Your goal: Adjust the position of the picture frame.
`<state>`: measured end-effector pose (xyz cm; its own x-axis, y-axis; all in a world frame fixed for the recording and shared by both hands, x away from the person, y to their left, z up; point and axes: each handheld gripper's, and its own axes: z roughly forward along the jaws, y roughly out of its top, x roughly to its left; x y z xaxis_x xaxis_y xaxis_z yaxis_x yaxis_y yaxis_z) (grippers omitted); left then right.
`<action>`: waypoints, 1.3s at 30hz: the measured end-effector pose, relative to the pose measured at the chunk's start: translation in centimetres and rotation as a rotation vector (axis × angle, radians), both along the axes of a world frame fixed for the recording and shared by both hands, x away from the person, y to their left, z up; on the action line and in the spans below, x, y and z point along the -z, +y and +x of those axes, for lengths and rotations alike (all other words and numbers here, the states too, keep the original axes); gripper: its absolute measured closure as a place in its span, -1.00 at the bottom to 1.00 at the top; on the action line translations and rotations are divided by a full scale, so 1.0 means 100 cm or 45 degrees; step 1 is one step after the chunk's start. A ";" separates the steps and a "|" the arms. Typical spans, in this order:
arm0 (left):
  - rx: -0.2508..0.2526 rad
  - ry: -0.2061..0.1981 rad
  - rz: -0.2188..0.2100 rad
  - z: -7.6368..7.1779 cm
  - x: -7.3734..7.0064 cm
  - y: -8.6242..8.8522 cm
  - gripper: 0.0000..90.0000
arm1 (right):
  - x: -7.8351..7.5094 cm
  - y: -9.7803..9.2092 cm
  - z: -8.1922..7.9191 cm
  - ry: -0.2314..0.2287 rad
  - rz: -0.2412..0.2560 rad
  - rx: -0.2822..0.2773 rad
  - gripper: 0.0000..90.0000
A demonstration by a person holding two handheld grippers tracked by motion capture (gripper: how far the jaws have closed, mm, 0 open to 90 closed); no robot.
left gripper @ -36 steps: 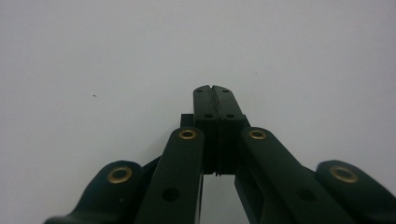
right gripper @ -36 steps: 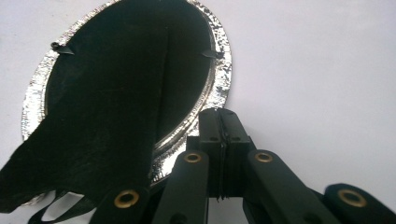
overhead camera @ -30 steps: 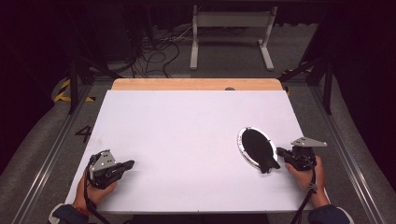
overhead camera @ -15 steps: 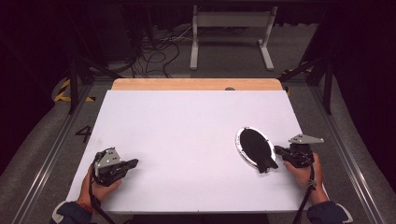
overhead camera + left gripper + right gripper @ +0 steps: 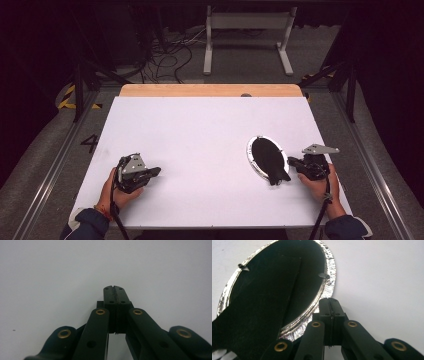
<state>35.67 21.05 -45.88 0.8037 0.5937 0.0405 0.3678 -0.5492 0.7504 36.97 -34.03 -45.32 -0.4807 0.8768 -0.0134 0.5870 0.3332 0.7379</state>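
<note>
At the counter's [image 5: 200, 125] right side, the silver-rimmed black dish [image 5: 266, 157] lies just beside the closed, empty right tongs [image 5: 295, 163]; left tongs [image 5: 154, 171] (closed, empty too) rest well apart, so handling seems barely begun.

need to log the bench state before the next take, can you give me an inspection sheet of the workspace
surface: white table top, bare wooden strip along its far edge.
job's things: one oval silver-rimmed disc with a black centre, lying flat on the right side of the table; a black flap runs off its near end.
clutter: nothing seen.
grippers: left hand-held gripper on the table at near left, jaws shut, holding nothing; right hand-held gripper beside the disc's rim, jaws shut; grip on the rim cannot be told.
cables: one trails from each gripper toward the near edge; a loose tangle on the floor beyond the table.
surroundings: dark room, pale metal frame behind, yellow-black floor tape at left.
</note>
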 end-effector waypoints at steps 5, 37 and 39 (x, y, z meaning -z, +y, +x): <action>0.014 0.001 0.000 0.006 0.000 -0.010 1.00 | 0.001 0.021 0.000 -0.010 -0.022 -0.075 1.00; 0.116 0.013 -0.018 0.039 -0.007 -0.062 1.00 | 0.002 0.063 0.020 -0.043 -0.058 -0.107 1.00; 0.120 0.011 -0.008 0.039 -0.007 -0.064 1.00 | 0.003 0.065 0.023 -0.045 -0.055 -0.101 1.00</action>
<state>39.60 14.66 -45.19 0.8563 0.5157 0.0297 0.3215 -0.5770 0.7508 39.30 -27.50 -45.57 -0.5472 0.8342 -0.0686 0.5314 0.4096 0.7415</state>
